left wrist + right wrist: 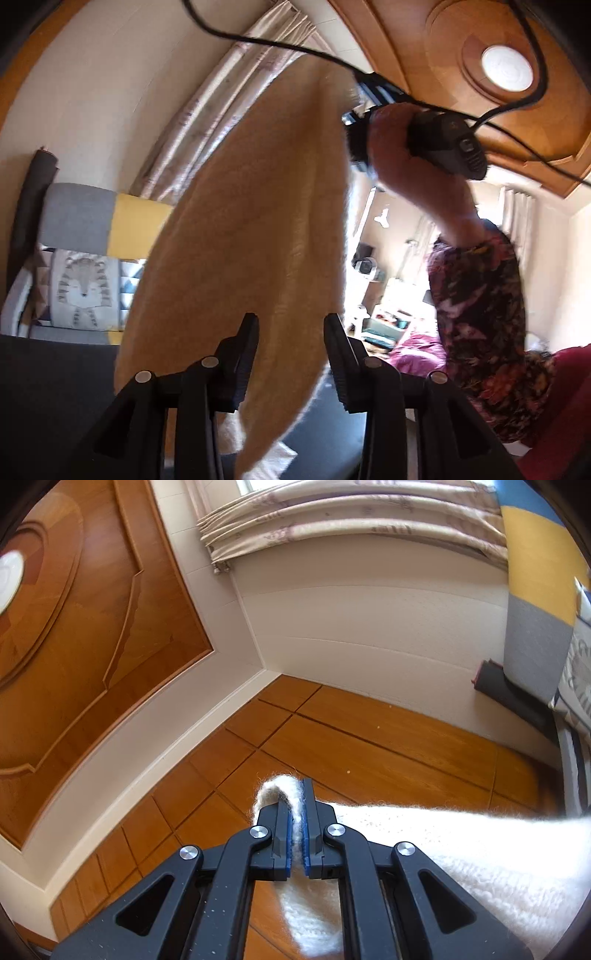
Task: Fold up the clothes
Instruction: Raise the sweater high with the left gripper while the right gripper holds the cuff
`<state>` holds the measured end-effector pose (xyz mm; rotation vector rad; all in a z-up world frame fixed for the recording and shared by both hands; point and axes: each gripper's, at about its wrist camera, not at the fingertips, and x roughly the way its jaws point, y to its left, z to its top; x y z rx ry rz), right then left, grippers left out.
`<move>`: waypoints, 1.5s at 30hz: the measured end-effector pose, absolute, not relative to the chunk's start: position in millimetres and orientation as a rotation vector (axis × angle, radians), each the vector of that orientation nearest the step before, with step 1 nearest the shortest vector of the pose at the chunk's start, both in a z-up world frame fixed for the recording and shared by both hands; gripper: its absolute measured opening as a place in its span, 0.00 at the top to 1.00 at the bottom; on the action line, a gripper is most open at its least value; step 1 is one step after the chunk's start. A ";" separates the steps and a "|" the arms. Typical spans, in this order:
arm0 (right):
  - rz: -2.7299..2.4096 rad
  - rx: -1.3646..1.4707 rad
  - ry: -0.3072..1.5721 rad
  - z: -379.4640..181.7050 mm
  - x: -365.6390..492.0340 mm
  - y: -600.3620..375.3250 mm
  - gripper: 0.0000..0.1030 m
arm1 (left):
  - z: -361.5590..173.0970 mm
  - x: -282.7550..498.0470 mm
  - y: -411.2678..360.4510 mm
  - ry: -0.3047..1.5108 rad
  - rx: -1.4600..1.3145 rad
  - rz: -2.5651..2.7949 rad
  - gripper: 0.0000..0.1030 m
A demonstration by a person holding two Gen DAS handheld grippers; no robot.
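Observation:
A cream knit garment (258,203) hangs in the air in the left wrist view, looking tan with the light behind it. My left gripper (291,332) is open below it, and the cloth's lower part drops through the wide gap between the fingers. At the cloth's top, a hand (406,158) holds my right gripper (364,110). In the right wrist view my right gripper (297,812) points up toward the wooden ceiling and is shut on the garment's fuzzy white edge (277,790). The rest of the knit (461,849) trails off to the right.
A grey and yellow armchair (81,218) with a patterned cushion (85,288) stands at the left, with a curtain (221,110) behind it. A dark surface (48,387) lies below. The person's patterned sleeve (480,295) fills the right. A black cable (295,48) loops overhead.

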<state>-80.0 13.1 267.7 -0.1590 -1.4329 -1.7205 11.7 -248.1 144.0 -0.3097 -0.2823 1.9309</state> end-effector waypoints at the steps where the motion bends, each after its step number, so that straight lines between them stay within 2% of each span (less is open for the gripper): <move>1: -1.730 -0.164 -1.426 270.2 -77.3 12.3 0.96 | 146.8 16.0 -249.1 -0.286 -0.293 1.915 0.62; 6: -1.774 -0.190 -1.390 283.1 -63.7 8.6 0.96 | 151.2 32.0 -241.3 -0.250 -0.258 1.899 0.57; 19: -1.875 -0.258 -1.249 327.2 -17.7 -7.9 0.96 | 165.7 37.0 -208.3 -0.075 -0.167 2.158 0.56; 20: -1.878 -0.265 -1.237 329.7 -13.7 -9.2 0.96 | 169.6 36.9 -207.5 -0.066 -0.162 2.162 0.59; 21: -1.882 -0.271 -1.224 332.5 -9.6 -9.8 0.96 | 173.6 36.3 -208.8 -0.076 -0.163 2.147 0.68; 24: -1.900 -0.289 -1.192 339.4 3.7 -11.2 0.96 | 186.4 28.2 -215.4 -0.109 -0.140 2.143 0.80; 27: -1.921 -0.308 -1.145 346.5 19.5 -11.9 0.96 | 198.7 29.8 -242.5 -0.156 -0.087 2.166 0.84; 34: -1.948 -0.329 -1.034 353.4 52.6 -18.1 0.96 | 227.4 33.8 -305.7 -0.269 0.039 2.213 0.84; 38: -1.959 -0.326 -0.985 349.8 61.0 -24.7 0.96 | 225.0 32.8 -317.1 -0.277 -0.021 2.166 0.82; 40: -1.973 -0.309 -1.003 336.9 53.5 -26.0 0.96 | 215.8 34.2 -314.1 -0.272 -0.037 2.141 0.76; 45: -2.007 -0.223 -1.106 289.5 23.7 -21.5 0.96 | 187.0 18.4 -307.0 -0.264 -0.188 2.135 0.75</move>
